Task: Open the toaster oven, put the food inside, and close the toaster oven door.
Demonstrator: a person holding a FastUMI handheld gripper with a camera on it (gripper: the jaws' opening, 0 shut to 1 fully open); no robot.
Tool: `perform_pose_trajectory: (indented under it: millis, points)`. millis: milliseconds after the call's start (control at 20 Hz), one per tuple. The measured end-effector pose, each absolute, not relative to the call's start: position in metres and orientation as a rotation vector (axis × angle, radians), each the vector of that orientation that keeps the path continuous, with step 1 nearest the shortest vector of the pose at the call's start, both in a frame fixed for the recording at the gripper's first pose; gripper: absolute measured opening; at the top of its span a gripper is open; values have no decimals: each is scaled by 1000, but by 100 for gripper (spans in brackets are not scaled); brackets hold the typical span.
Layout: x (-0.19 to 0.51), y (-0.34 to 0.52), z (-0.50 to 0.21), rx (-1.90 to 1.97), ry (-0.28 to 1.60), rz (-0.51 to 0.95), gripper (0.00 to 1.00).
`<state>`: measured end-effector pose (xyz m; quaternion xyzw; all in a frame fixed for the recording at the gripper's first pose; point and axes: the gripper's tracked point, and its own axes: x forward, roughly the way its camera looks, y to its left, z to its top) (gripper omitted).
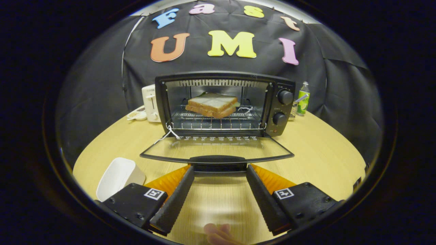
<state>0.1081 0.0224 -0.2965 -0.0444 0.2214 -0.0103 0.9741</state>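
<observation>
wooden table (316, 149), jaws wide apart

Toaster oven (224, 102): black casing, matt to satin; door (218, 149) clear glass, glossy, with smooth dark handle (218, 160). Wire rack (218, 120) inside: bright bare metal. Bread slices (213, 104): soft, porous, dull crust. Table (323, 153): pale wood grain, smooth, slight sheen. At 9 o'clock of the oven, white toaster (150, 102), glossy plastic. At 3 o'clock, green bottle (303, 98), shiny. White tray (117, 177) smooth. Gripper (219, 173) spread wide; fingers (177, 200) rough, ribbed.
</observation>
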Motion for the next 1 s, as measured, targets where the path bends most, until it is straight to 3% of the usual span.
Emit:
perform_pose_trajectory:
  millis: [1000]
  points:
    - [133, 25, -192, -111, 5, 80, 100]
